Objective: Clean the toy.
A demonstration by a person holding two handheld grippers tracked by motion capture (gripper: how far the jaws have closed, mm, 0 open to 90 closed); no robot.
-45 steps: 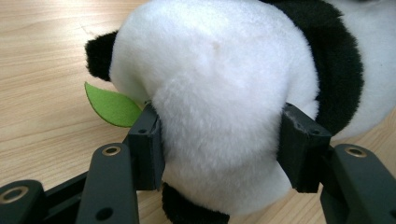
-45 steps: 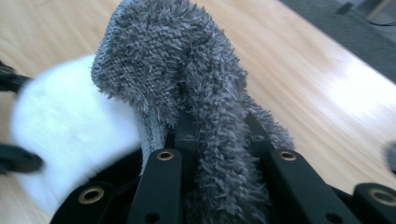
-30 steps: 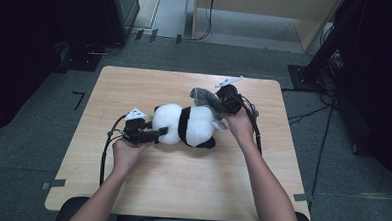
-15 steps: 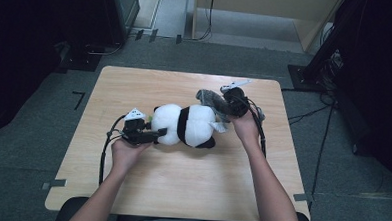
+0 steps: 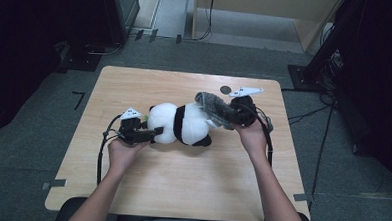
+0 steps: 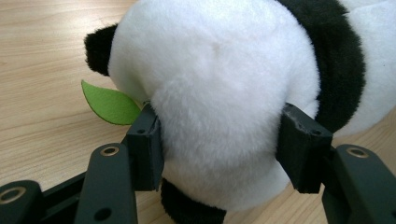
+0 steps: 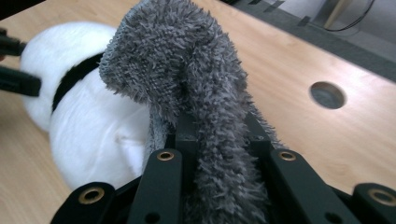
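The panda lies mid-table; the left gripper is clamped on its white head; the right gripper pinches a grey cloth draped over its back end.

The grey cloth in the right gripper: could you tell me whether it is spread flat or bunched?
Bunched: the grey cloth rises from the right gripper and droops over the plush panda.
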